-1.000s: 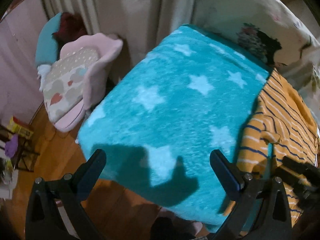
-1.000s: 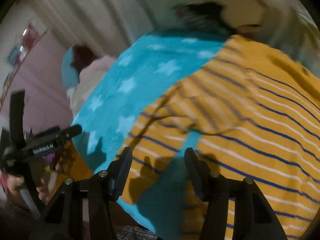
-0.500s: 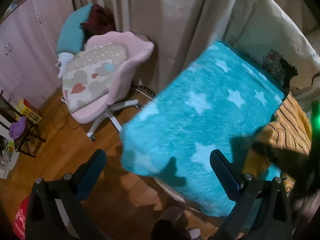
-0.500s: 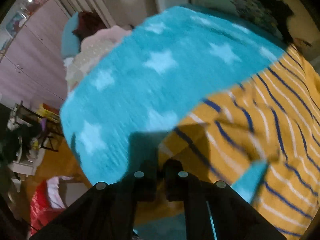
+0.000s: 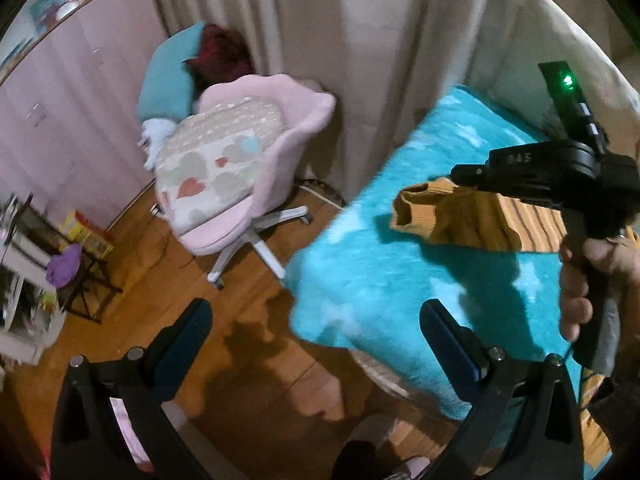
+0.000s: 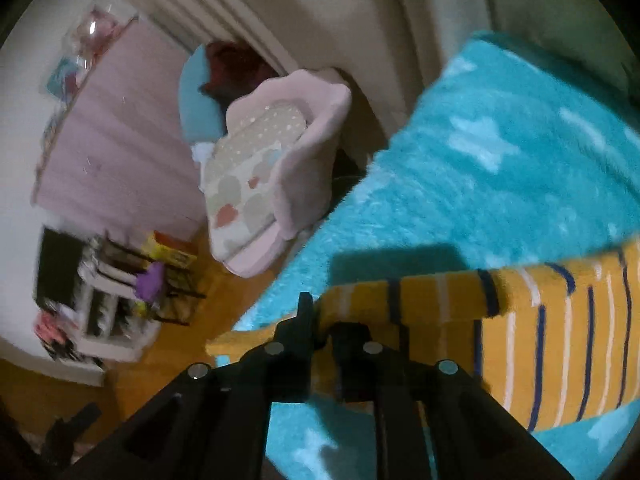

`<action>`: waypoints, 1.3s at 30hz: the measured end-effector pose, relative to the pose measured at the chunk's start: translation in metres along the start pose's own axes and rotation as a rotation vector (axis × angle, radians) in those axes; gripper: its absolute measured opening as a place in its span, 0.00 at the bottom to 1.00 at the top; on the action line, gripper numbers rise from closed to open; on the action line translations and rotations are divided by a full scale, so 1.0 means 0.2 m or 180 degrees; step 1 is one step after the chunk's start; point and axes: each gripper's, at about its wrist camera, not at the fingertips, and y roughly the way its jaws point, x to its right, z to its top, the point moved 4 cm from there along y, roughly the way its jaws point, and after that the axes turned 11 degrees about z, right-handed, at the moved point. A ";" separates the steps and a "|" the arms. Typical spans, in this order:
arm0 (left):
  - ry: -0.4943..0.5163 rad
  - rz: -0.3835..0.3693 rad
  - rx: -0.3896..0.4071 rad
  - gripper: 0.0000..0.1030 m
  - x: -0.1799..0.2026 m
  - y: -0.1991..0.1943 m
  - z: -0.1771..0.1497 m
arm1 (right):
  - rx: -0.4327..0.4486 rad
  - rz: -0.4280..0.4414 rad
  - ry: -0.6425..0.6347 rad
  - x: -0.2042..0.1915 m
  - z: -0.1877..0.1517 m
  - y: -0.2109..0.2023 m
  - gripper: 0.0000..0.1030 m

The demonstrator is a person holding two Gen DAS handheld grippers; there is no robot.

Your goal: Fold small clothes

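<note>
over the star blanket (image 5: pixel 360 280), right gripper (image 6: pixel 324 320) seemingly pinches the striped sleeve (image 6: pixel 440 292); left gripper (image 5: pixel 316 328) gapes above wooden floor (image 5: pixel 248 344).

The left wrist view looks from above the wooden floor (image 5: pixel 256 288), off the corner of the blue star blanket (image 5: pixel 380 280), toward the curtain and pink chair (image 5: pixel 256 184). The right wrist view sits close over the blanket (image 6: pixel 500 168), facing the same way. Both share chair (image 6: pixel 304 148), blanket corner and curtain.
</note>
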 end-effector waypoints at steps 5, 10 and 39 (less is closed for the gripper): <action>0.0299 -0.0333 0.0032 1.00 0.28 0.01 0.04 | 0.0203 -0.0424 -0.0022 0.08 -0.11 -0.31 0.27; 0.0747 -0.0639 0.0134 1.00 0.68 -0.06 0.04 | 0.0544 -0.0740 0.0277 0.27 -0.30 -0.78 0.39; 0.1906 -0.0991 0.0217 1.00 1.74 -0.68 -0.68 | 0.1339 -0.1799 0.1902 1.17 -1.97 -2.21 0.39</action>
